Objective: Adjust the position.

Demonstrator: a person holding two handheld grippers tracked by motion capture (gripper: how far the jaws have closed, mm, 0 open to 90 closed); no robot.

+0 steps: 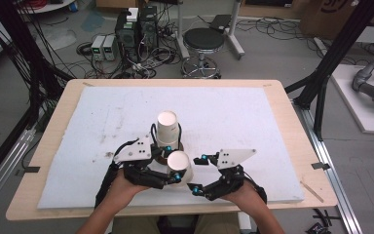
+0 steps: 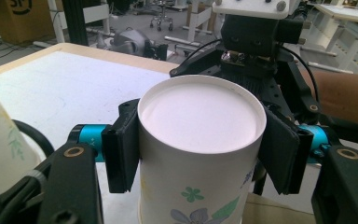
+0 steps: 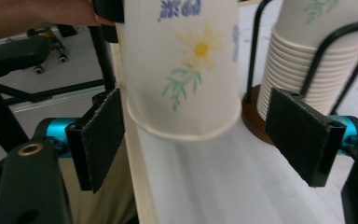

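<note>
We see a paper cup [image 2: 200, 154] held upside down, its white bottom facing up, with flowers printed on its wall. It hangs in the air near the front edge of the table [image 1: 53, 146], above the white mat [image 1: 253, 122]. In the right gripper view the rim of the cup [image 3: 182, 79] is clearly off the mat.

The left gripper [image 1: 168, 168] carries it: its two fingers [image 2: 121, 149] are clamped on the cup, one black pad pressing on each side of the wall, just below the bottom.

The right gripper [image 1: 198, 174] is just beside the cup, on its right side in the high view. Its fingers [image 3: 102, 135] stand wide apart and the lower part of the cup is between them. The pads do not touch it; we see a gap on both sides.

Just behind the held cup stands a stack [image 1: 168, 129] of the same cups, also upside down, in a black wire holder [image 3: 328, 44] on a round brown base [image 3: 251, 119]. The stack is near the middle of the mat.

A person's hands come from the bottom of the high view.
</note>
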